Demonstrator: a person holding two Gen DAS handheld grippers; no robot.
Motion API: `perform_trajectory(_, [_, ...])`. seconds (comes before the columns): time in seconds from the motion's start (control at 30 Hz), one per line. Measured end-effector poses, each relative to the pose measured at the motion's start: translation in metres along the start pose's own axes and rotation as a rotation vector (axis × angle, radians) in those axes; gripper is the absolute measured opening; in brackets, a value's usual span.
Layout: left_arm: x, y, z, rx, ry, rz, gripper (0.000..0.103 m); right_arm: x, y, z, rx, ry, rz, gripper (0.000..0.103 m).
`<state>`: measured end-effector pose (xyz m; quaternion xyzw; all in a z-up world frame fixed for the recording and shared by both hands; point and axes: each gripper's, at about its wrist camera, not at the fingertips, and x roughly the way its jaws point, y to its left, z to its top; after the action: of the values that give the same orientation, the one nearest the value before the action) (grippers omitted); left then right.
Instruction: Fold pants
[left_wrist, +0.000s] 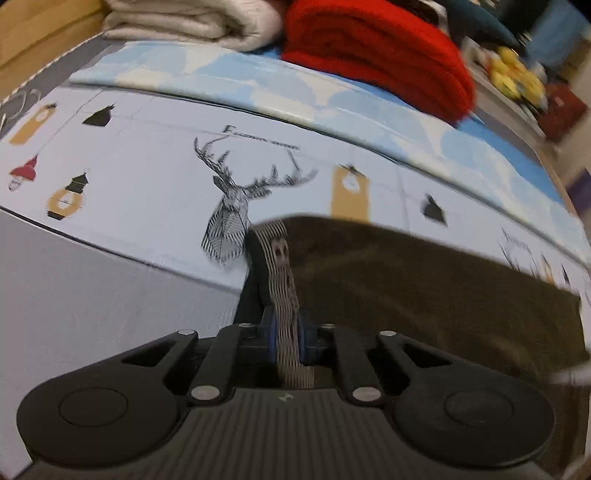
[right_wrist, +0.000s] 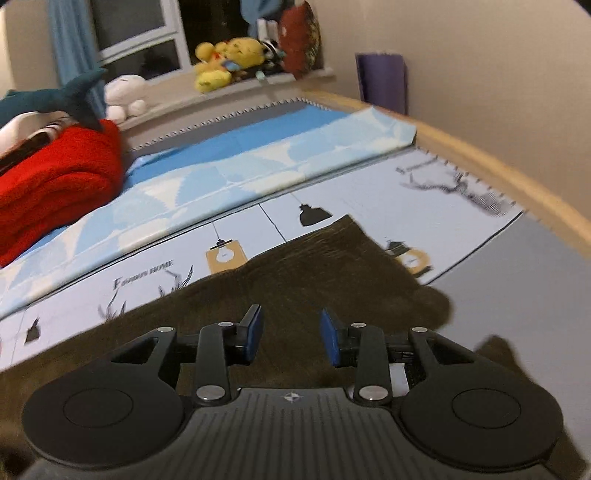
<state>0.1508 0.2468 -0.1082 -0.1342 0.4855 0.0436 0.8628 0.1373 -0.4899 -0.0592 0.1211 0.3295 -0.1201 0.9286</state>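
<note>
Dark brown pants (left_wrist: 424, 288) lie on a pale printed sheet (left_wrist: 147, 166). Their striped elastic waistband (left_wrist: 280, 266) runs up from between the blue pads of my left gripper (left_wrist: 288, 332), which is shut on it and holds that edge raised off the sheet. In the right wrist view the pants (right_wrist: 303, 266) spread beneath my right gripper (right_wrist: 291, 336). Its blue pads (right_wrist: 255, 332) stand apart with nothing pinched between them, and the fabric shows below the gap. Both views are blurred.
A folded red blanket (left_wrist: 369, 48) and a beige one (left_wrist: 192, 18) sit at the far side on a blue-and-white cloth (left_wrist: 295, 85). A wooden bed rim (right_wrist: 498, 162) curves along the right. Plush toys (right_wrist: 225, 59) line the windowsill, and a shark plush (right_wrist: 55, 99) lies on the red blanket.
</note>
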Motion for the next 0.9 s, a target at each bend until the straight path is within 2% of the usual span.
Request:
perform_trajectory(0.13, [-0.031,0.008,-0.041,0.004,0.022,-0.04,0.012,-0.044,-0.022,-0.031,-0.053,0.011,0.012,0.036])
perform_trajectory(0.23, [-0.016,0.023,-0.08,-0.048,0.037,-0.011,0.015,-0.061,-0.046,-0.049,-0.034,0.045,-0.03,0.036])
perform_trajectory(0.3, [0.003,0.035,-0.1,-0.079,0.135,0.017,0.017,-0.067,-0.067,-0.06,-0.019,0.064,-0.069,0.036])
perform_trajectory(0.33, [0.01,0.038,-0.104,-0.085,0.167,0.031,0.026,-0.068,-0.077,-0.066,-0.01,0.072,-0.095,0.036])
perform_trajectory(0.37, [0.012,0.04,-0.105,-0.081,0.159,0.026,0.05,-0.068,-0.089,-0.072,0.002,0.093,-0.121,0.036])
perform_trajectory(0.43, [0.015,0.04,-0.108,-0.039,0.161,0.045,0.073,-0.068,-0.112,-0.083,0.032,0.135,-0.162,0.036])
perform_trajectory(0.53, [0.023,0.035,-0.114,0.016,0.182,0.054,0.075,-0.068,-0.15,-0.101,0.125,0.178,-0.209,0.036])
perform_trajectory(0.6, [0.031,0.031,-0.119,0.058,0.235,0.058,0.075,-0.062,-0.179,-0.114,0.228,0.257,-0.234,0.037])
perform_trajectory(0.67, [0.034,0.021,-0.126,0.136,0.25,0.066,0.069,-0.062,-0.206,-0.126,0.343,0.29,-0.261,0.037])
perform_trajectory(0.7, [0.036,0.015,-0.13,0.177,0.255,0.084,0.059,-0.063,-0.216,-0.131,0.389,0.295,-0.273,0.037])
perform_trajectory(0.8, [0.029,0.009,-0.133,0.228,0.242,0.105,0.043,-0.059,-0.234,-0.144,0.473,0.334,-0.281,0.038])
perform_trajectory(0.87, [0.016,0.009,-0.129,0.216,0.203,0.113,0.017,-0.054,-0.235,-0.148,0.473,0.353,-0.279,0.038])
perform_trajectory(0.9, [0.005,0.011,-0.128,0.2,0.176,0.11,0.017,-0.051,-0.235,-0.147,0.466,0.356,-0.277,0.038])
